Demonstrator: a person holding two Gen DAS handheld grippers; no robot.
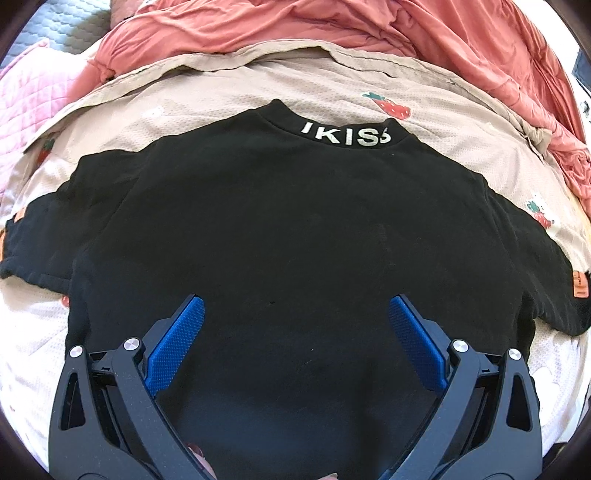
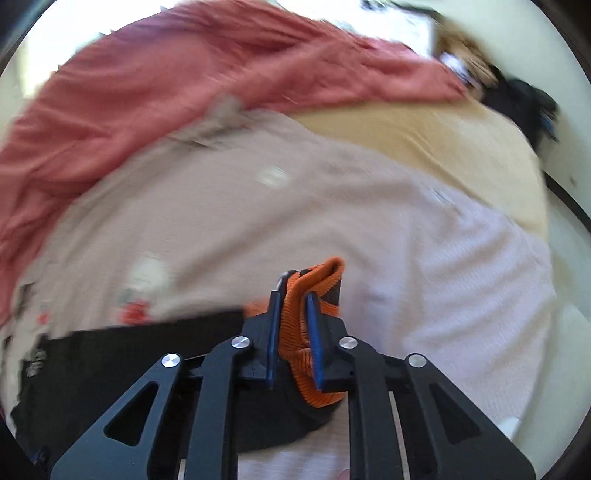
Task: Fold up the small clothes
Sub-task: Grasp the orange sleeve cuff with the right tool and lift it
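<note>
Nearest the left wrist camera, the left gripper [image 1: 295,325] hangs with its blue-padded fingers [image 1: 173,347] spread wide apart, released and holding nothing, over the near part of a black T-shirt [image 1: 280,229]. The shirt lies spread flat on a beige quilt [image 1: 229,88] printed with strawberries, its collar at the far end showing white letters [image 1: 345,136] and its two short sleeves reaching out to left and right. A small orange tag [image 1: 579,283] sits on the right sleeve near its end, and a bit of orange also shows at the edge of the left sleeve. Beyond the quilt, at the far side, a salmon-red blanket [image 1: 332,26] lies bunched in folds, with a pink quilted cloth [image 1: 26,92] at the far left. In the right wrist view, the right gripper [image 2: 293,295] is clenched on an orange ribbed cuff [image 2: 314,280], which stands up between the two narrow blue pads [image 2: 313,332] and bulges out below them; black cloth [image 2: 147,350] joined to the cuff trails off to the near left over the quilt. This view is blurred, so the cuff probably belongs to a sleeve of the same shirt, though that cannot be told for sure. A tan sheet [image 2: 424,147] lies at the far right.
</note>
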